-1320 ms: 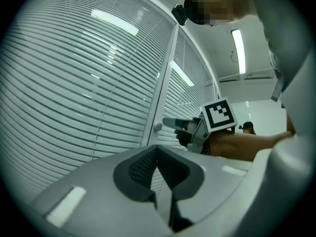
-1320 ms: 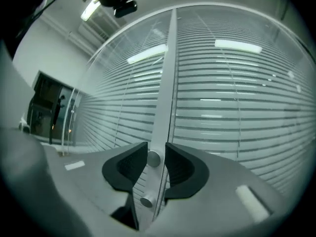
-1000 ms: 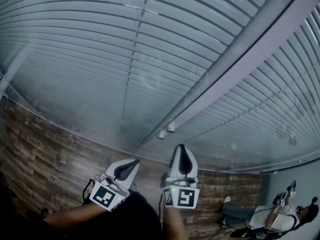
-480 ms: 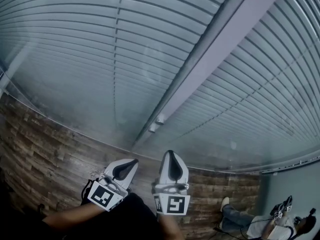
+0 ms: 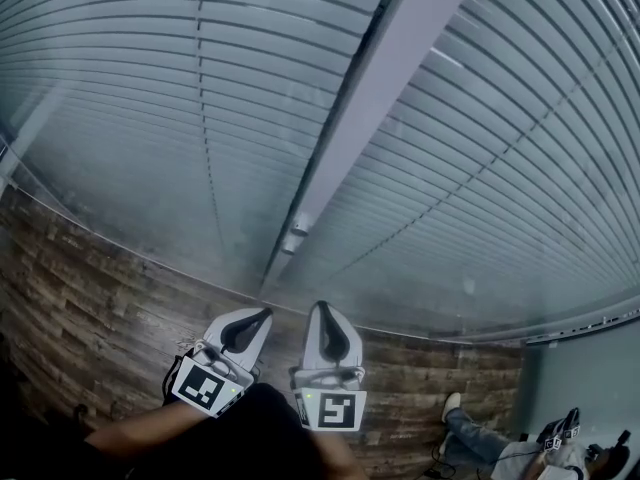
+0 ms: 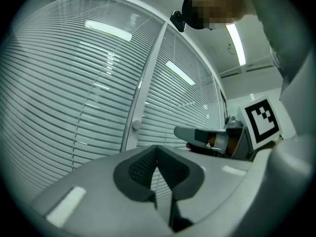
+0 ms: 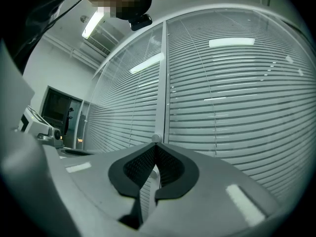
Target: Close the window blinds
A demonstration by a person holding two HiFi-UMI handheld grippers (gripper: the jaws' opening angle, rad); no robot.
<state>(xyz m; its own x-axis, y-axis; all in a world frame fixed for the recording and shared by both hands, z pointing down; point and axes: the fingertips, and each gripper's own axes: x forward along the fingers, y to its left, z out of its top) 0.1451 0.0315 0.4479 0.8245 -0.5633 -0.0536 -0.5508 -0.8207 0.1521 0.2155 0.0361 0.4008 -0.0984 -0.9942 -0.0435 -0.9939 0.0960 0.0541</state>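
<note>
Horizontal slat blinds (image 5: 150, 98) hang behind glass on both sides of a pale upright mullion (image 5: 370, 98). The slats lie nearly flat, and little shows through them. A small white knob (image 5: 297, 232) sits low on the mullion; it also shows as the knob (image 6: 137, 124) in the left gripper view and the knob (image 7: 156, 138) just past the right jaws. My left gripper (image 5: 264, 314) and right gripper (image 5: 322, 308) are side by side below the knob, both shut with nothing between the pads. Neither touches the blinds or the knob.
A wood-pattern floor (image 5: 90, 308) runs below the window's bottom rail (image 5: 120, 253). A seated person (image 5: 520, 458) is at the lower right by a grey wall (image 5: 580, 378). The right gripper (image 6: 197, 135) shows beside the left gripper (image 6: 158, 149) in the left gripper view.
The mullion and its knob have slid left in the head view. Both grippers have shifted a little left and stayed shut. The seated person has moved toward the bottom right corner.
</note>
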